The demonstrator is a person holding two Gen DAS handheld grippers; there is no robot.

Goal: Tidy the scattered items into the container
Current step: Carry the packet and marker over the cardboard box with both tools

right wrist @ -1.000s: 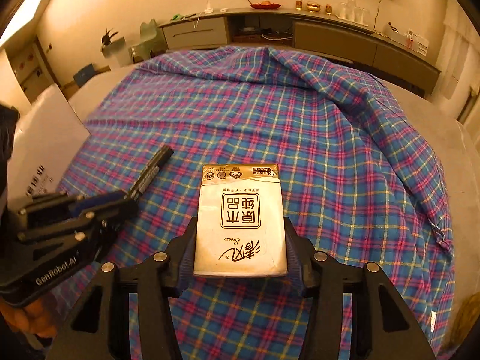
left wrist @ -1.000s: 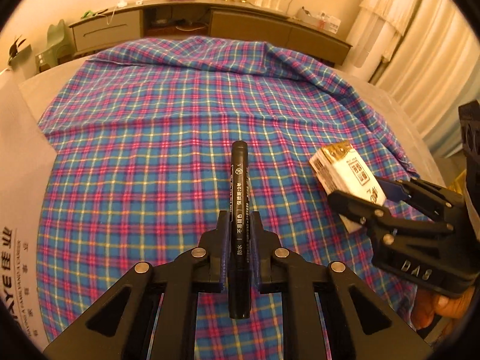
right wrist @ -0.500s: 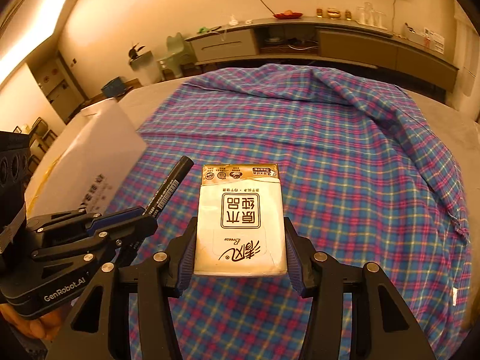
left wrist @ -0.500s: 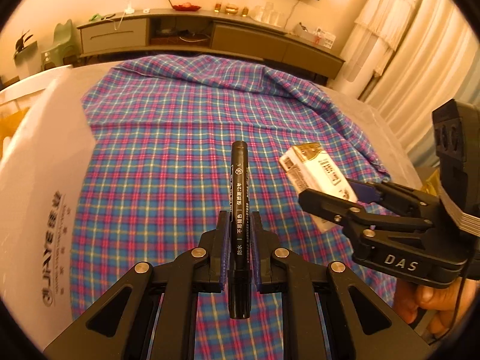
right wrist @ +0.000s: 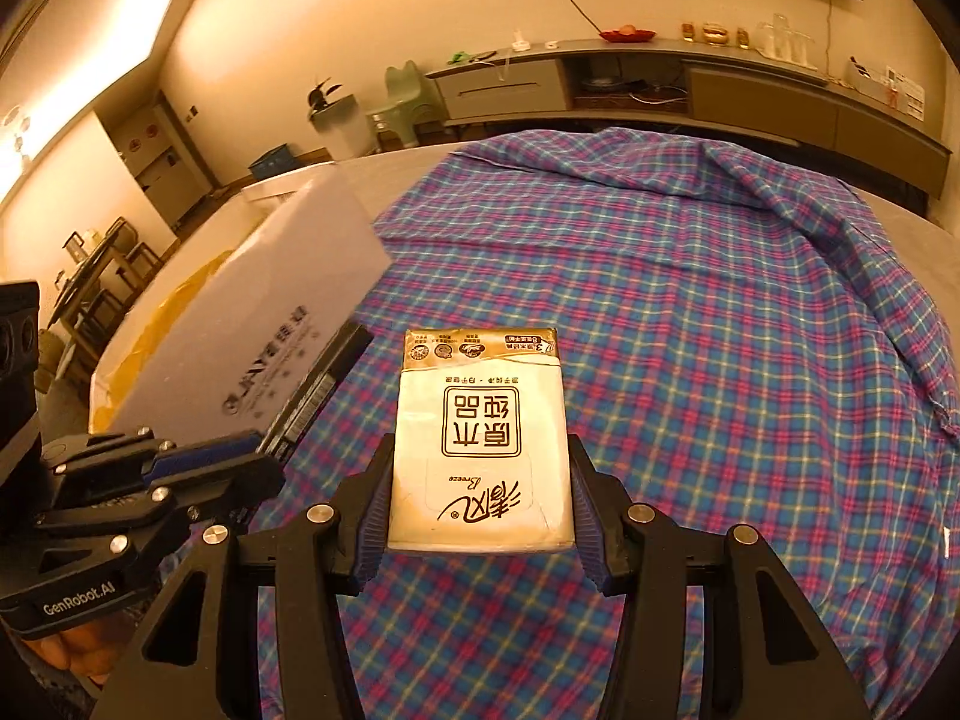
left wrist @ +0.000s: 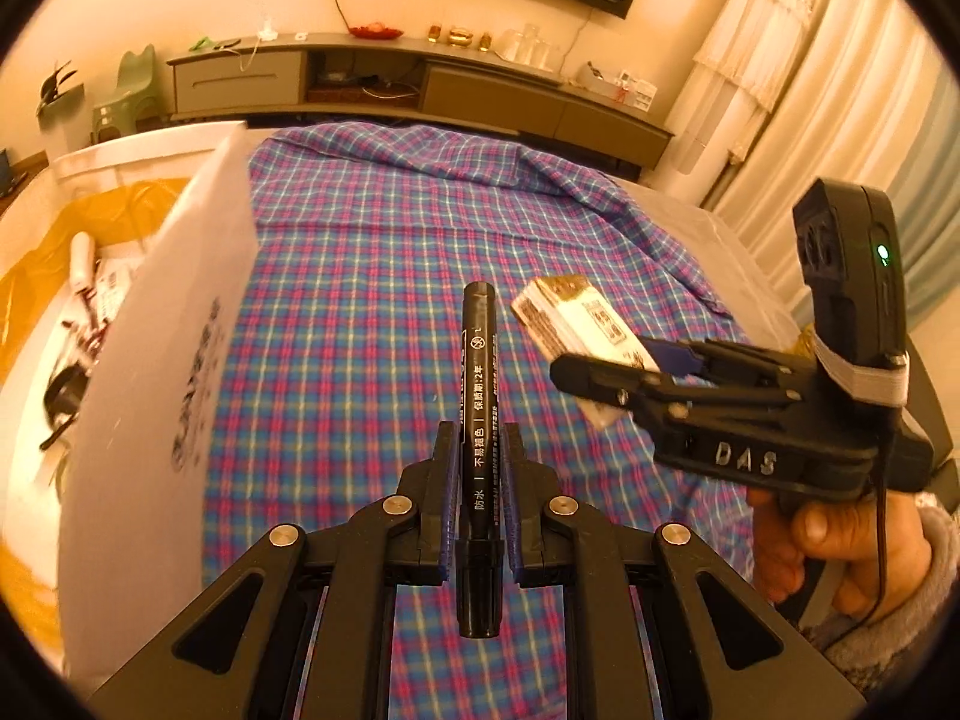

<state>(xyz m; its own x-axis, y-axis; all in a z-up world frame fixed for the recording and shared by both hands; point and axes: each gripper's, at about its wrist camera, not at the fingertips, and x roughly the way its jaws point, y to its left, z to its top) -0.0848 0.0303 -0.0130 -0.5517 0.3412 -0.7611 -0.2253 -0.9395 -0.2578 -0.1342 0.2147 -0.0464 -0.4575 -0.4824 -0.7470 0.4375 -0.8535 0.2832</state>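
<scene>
Marker [left wrist: 478, 408], one only, sits pinched in the left hand-held gripper [left wrist: 478, 450], long axis running along the fingers, far end pointing away over the plaid cloth [left wrist: 360, 276]. One tissue pack [right wrist: 480, 438], lengthwise too, is clamped in the right hand-held gripper [right wrist: 480, 480]. One white box [left wrist: 156, 372] stands left.

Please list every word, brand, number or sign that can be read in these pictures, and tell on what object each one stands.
"DAS": raised letters on the right claw.
"GenRobot.AI": on the left claw.
"Breeze", "原木纯品": on the tissue pack; its gold strip is too small to read.
"防水", "不易褪色", "保质期:2年": on the black marker.
White box: print blurred, unreadable.
</scene>
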